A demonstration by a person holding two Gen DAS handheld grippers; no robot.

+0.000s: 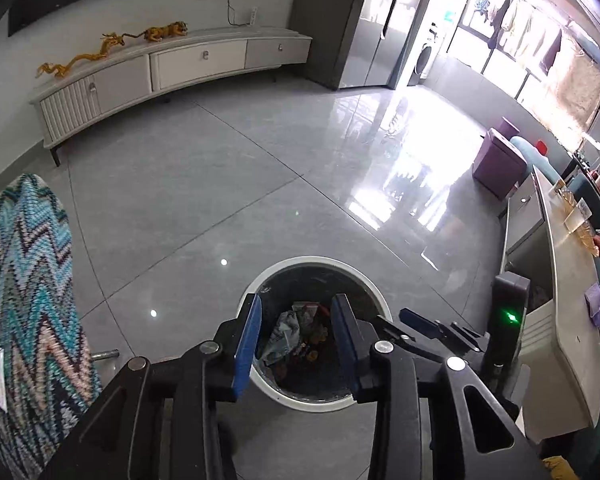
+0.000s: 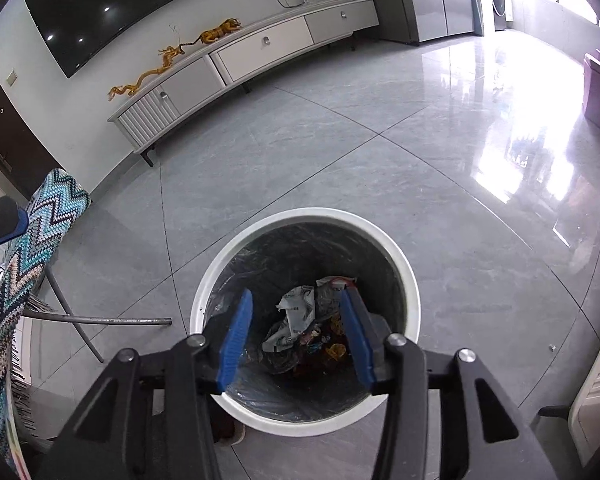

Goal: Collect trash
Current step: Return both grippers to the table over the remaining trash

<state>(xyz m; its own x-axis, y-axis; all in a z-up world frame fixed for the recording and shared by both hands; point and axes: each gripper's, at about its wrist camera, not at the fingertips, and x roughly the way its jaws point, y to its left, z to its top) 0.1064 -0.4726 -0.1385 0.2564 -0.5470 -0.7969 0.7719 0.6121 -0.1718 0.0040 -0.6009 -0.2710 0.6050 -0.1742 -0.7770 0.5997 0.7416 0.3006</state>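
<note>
A round white trash bin (image 2: 400,264) with a dark liner stands on the grey tile floor; it also shows in the left wrist view (image 1: 376,292). Crumpled paper and wrappers (image 2: 296,312) lie at its bottom, and show in the left wrist view (image 1: 288,328) too. My right gripper (image 2: 296,336) is open and empty, held above the bin's mouth. My left gripper (image 1: 296,340) is open and empty, also above the bin. The right gripper (image 1: 436,326) shows to the right in the left wrist view.
A chair draped with a zigzag knit blanket (image 2: 32,248) stands at the left, its metal legs (image 2: 100,320) near the bin. A white TV cabinet (image 1: 160,76) lines the far wall. A white table (image 1: 564,280) with items stands at the right, purple stools (image 1: 500,160) beyond.
</note>
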